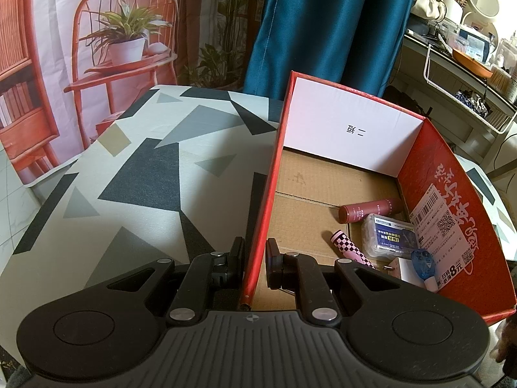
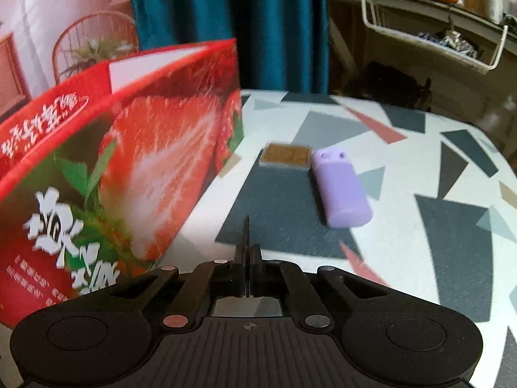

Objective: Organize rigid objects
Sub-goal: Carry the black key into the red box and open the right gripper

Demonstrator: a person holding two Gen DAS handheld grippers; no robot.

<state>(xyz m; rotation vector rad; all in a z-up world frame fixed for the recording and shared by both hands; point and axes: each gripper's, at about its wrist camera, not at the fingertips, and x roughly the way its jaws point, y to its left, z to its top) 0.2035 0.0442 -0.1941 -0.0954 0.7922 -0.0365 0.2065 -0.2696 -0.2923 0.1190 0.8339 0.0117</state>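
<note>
1. Purple case [image 2: 341,187] and the flat brown-topped tile [image 2: 286,156] beside it are left lying on the patterned surface [image 2: 452,258], outside the red strawberry box [image 2: 129,161].
2. Slipping may be risked: the case's smooth rounded sides could be squeezed out of a narrow pinch, and the tile could be nudged away.
3. The box could be tipped, since its wall [image 1: 258,226] is clamped by the left claw [image 1: 255,260].
4. The right claw [image 2: 248,258] is fully closed and empty; the case is seen ahead and to its right, well apart.
</note>
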